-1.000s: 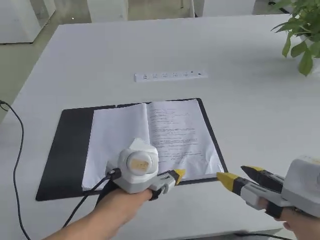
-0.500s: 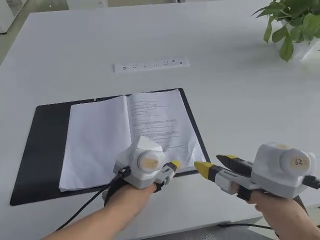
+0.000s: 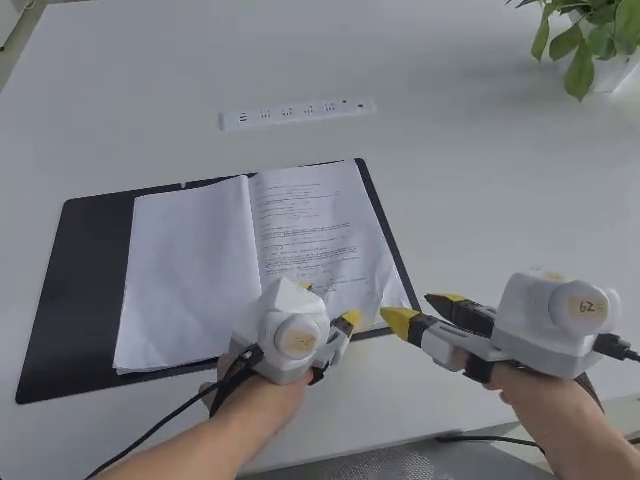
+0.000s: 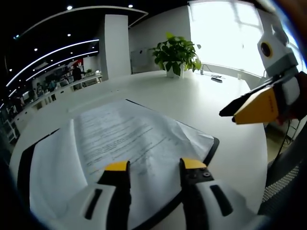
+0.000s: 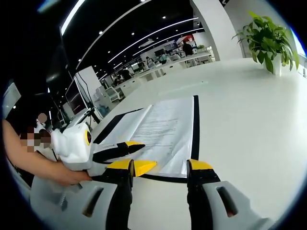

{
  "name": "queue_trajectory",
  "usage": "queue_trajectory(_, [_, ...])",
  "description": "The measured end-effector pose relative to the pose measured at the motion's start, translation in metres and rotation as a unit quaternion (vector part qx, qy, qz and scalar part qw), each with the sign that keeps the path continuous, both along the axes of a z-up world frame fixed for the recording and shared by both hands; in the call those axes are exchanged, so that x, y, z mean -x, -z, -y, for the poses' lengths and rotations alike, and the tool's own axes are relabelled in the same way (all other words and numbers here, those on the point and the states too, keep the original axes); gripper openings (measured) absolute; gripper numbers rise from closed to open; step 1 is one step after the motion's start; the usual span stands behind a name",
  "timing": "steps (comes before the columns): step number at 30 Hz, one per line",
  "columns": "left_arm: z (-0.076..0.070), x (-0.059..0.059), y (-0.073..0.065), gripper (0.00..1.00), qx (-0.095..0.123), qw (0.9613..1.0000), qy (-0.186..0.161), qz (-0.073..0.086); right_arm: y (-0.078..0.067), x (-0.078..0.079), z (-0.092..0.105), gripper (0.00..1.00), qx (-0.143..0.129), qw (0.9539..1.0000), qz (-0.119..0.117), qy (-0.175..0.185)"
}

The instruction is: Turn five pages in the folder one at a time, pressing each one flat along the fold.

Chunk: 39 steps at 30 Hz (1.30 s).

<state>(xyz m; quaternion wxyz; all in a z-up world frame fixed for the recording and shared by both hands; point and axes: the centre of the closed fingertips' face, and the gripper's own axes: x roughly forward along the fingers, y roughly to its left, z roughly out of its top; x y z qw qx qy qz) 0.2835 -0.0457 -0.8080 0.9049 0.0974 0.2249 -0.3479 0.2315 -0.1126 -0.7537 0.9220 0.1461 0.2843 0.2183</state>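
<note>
Working over a smooth, matte white counter in a bright open-plan office. Looking down on a flat black folder lying open, showing its thin rectangular cover as a dark border around the paper. Seeing a blank white sheet resting on the folder's left half and a sheet of fine printed text bowing slightly on its right half, both meeting along the central fold. Holding the left gripper low over the folder's near right corner, keeping the yellow-tipped jaws a narrow gap apart and gripping nothing. Holding the right gripper just right of that corner over bare counter, keeping the jaws parted and empty, pointing the tips toward the folder. Trailing a black cable from the left gripper's rounded white housing, in front of the folder. Noting a long white power strip lying beyond the folder's far edge, and a leafy green plant standing well beyond its far right corner.
</note>
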Motion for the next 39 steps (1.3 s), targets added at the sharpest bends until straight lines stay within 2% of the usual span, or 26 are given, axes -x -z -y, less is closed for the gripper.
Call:
queue_trajectory(8, [-0.001,0.0,0.0,0.38,0.013,0.9999,-0.004,0.003,0.005,-0.001,0.002,0.43,-0.001,1.0,-0.005,0.004])
queue_trajectory(20, [-0.003,0.001,0.001,0.33,0.022,0.9997,-0.006,0.009,0.009,0.001,0.001,0.43,-0.002,0.9999,-0.011,0.003])
queue_trajectory(22, [-0.004,0.0,0.001,0.3,0.024,0.9996,-0.01,0.009,0.01,0.002,0.001,0.43,-0.001,0.9999,-0.012,0.003])
queue_trajectory(25, [-0.015,-0.008,0.001,0.15,0.019,0.9992,-0.032,0.014,0.01,0.002,0.001,0.43,0.001,0.9999,-0.012,0.003])
queue_trajectory(27, [-0.012,-0.005,0.001,0.14,0.013,0.9995,-0.018,0.022,0.01,0.003,0.0,0.43,-0.001,0.9999,-0.013,0.003])
queue_trajectory(30, [-0.011,-0.006,0.001,0.14,0.013,0.9995,-0.02,0.019,0.011,0.002,-0.001,0.43,-0.001,0.9999,-0.014,0.002])
queue_trajectory(34, [-0.014,-0.009,0.002,0.1,0.024,0.999,-0.036,0.01,0.013,0.0,-0.003,0.43,0.006,0.9999,-0.015,-0.005])
queue_trajectory(39, [-0.015,-0.009,0.002,0.09,0.034,0.9986,-0.042,0.004,0.013,-0.008,-0.004,0.42,0.0,0.9999,-0.015,-0.004])
